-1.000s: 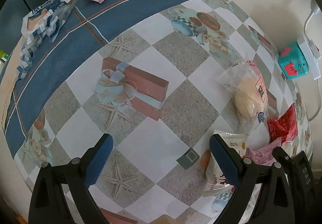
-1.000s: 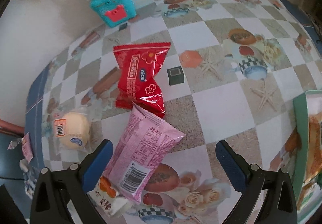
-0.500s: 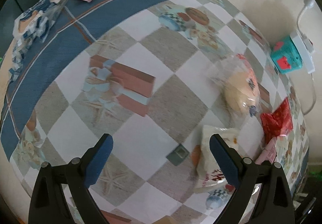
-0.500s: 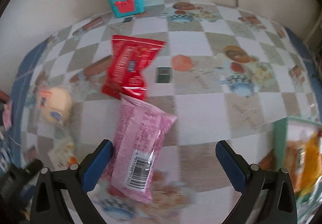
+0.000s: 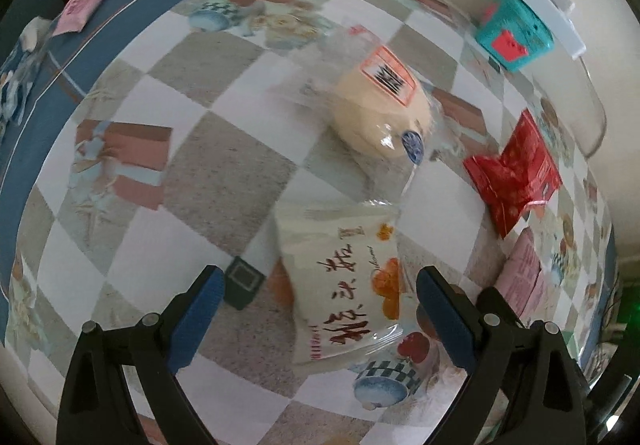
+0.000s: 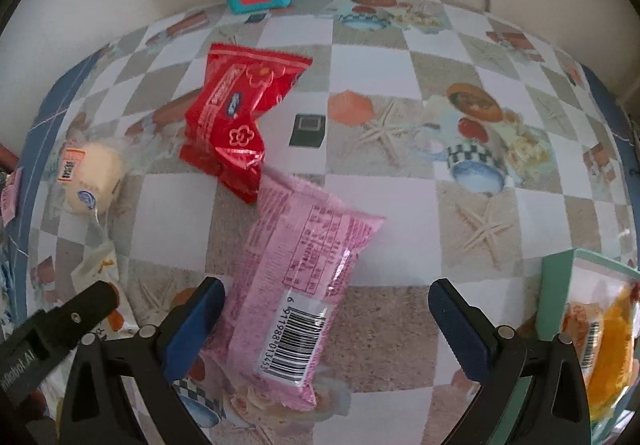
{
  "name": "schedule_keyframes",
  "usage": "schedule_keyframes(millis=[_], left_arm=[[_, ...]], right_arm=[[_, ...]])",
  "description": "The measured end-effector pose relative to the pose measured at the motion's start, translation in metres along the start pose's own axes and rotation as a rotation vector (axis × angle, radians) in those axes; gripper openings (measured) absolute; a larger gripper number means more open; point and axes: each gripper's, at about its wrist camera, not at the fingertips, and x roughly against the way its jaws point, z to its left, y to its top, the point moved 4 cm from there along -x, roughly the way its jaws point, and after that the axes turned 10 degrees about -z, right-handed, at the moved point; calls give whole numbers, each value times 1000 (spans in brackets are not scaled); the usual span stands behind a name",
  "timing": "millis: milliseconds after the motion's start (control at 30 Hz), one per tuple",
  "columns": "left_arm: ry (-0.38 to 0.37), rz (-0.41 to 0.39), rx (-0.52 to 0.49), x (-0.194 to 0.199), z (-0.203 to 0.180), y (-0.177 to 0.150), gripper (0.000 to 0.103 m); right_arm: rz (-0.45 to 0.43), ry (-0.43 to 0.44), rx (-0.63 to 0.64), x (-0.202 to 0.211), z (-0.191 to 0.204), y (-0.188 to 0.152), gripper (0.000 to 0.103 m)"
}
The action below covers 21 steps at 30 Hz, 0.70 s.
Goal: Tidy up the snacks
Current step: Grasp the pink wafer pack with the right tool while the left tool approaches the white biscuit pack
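Left wrist view: our left claw (image 5: 320, 299) hangs spread wide and empty over the checked table (image 5: 224, 173), its blue pads either side of a white snack packet (image 5: 344, 285) printed with red characters and orange fruit. The packet lies flat between the jaws, untouched as far as we can tell. We judge it light, crinkly and slick, with soft contents; a pinch across its narrow middle looks safer than the thin sealed ends, which would fold and slip. Just beyond it sits a round bun in clear wrap (image 5: 380, 113), soft and easily squashed, so we would close gently on its body rather than its loose film. A red wrapper (image 5: 512, 173) lies to the right, and a teal box (image 5: 512, 33) stands against the wall.

Right wrist view: our right claw (image 6: 326, 319) is likewise open and holding nothing, poised over a pink packet (image 6: 304, 281) lying barcode-up on the table. The packet's near end rests close to the left pad; whether they touch we cannot tell. It looks light, puffed and glossy, likely to skate under a sideways nudge, so we would straddle its width near the barcode and squeeze only until the film gives. The red wrapper (image 6: 240, 113) overlaps its far tip. At the right edge a green box (image 6: 560, 285) holds an orange packet (image 6: 608, 349), seemingly where snacks are gathered.
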Motion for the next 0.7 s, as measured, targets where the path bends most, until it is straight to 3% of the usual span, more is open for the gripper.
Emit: schedule_keyframes(millis=[300,700], left_arm=[[53,-18,-43,-7,-6,1,97],[48,-8,-47,-5,-7,-3,97]], right_arm=[[19,-8,50,-11,7,-2,103],[24,-5,23,-13,-2,-10,103]])
